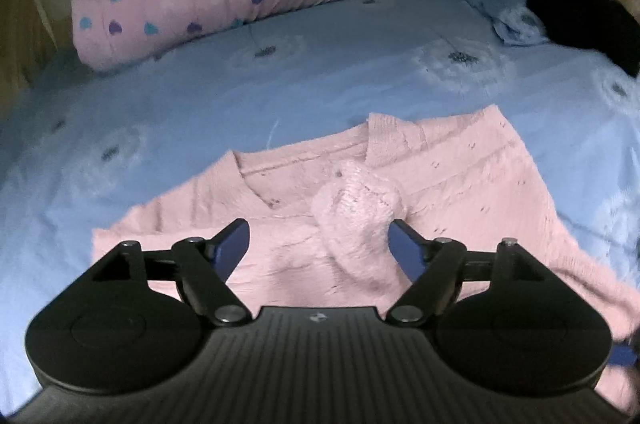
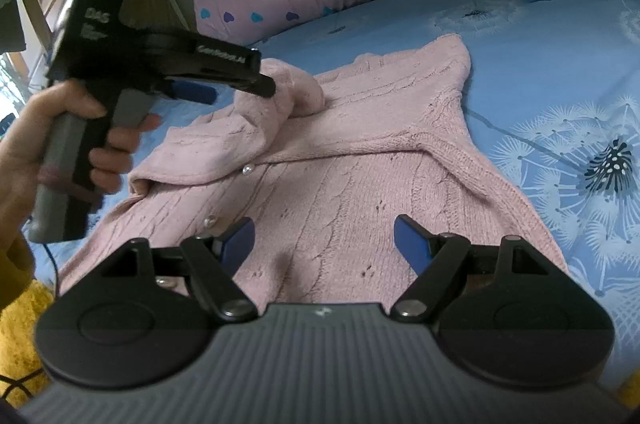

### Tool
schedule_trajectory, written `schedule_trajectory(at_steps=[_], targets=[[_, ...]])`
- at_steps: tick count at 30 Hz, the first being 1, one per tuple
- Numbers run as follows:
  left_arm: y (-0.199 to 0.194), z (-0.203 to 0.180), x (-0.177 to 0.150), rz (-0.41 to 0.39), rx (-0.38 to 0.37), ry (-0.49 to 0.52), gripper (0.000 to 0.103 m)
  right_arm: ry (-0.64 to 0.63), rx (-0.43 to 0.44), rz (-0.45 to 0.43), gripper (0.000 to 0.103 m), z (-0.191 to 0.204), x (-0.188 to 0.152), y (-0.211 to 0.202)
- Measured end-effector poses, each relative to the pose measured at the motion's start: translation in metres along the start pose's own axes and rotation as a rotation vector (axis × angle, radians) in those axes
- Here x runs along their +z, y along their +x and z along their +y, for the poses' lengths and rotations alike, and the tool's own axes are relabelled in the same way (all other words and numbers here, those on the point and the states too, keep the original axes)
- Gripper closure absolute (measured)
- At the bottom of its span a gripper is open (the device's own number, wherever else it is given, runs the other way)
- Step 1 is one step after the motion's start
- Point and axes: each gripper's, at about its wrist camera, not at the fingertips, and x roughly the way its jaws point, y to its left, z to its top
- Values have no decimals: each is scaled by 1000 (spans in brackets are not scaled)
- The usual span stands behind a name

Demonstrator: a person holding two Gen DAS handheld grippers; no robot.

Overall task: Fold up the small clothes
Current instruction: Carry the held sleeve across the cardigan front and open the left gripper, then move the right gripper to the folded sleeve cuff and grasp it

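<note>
Hovering with its jaws wide apart, the left tool holds nothing; the bunched sleeve cuff lies just before it, on the chest of the pink cardigan. The right tool is also open and empty above the hem. The cardigan lies on the blue bed; one sleeve seems folded in, and the other sleeve and the body are not yet folded.
</note>
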Motion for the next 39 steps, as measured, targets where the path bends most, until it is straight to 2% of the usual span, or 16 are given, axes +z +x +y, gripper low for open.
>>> schedule_trajectory(at_steps=[7, 12, 14, 16, 18, 23, 26, 28, 33, 36, 39], targets=[[-49, 42, -4, -29, 23, 67, 15, -9, -11, 6, 25, 3, 1, 1], [-59, 88, -16, 4, 110, 92, 14, -7, -5, 16, 24, 10, 12, -1], [-57, 110, -21, 25, 171, 110, 14, -20, -3, 16, 24, 13, 18, -1], [-54, 133, -27, 50, 224, 104, 14, -39, -9, 17, 24, 18, 26, 1], [-51, 155, -32, 74, 244, 78, 14, -53, -14, 18, 24, 21, 33, 4], [-43, 188, -44, 84, 227, -39, 14, -87, -40, 27, 25, 32, 49, 18], [-32, 191, -50, 63, 169, -178, 14, -101, -48, 18, 24, 41, 64, 30], [-23, 185, -52, 53, 132, -236, 14, -122, -72, 0, 24, 53, 75, 42], [7, 156, -51, 63, 55, -249, 14, -278, -140, -42, 25, 95, 93, 79], [22, 149, -54, 77, 60, -240, 14, -377, -170, -57, 25, 115, 100, 98], [34, 152, -62, 99, 58, -255, 14, -469, -205, -24, 25, 125, 103, 123]])
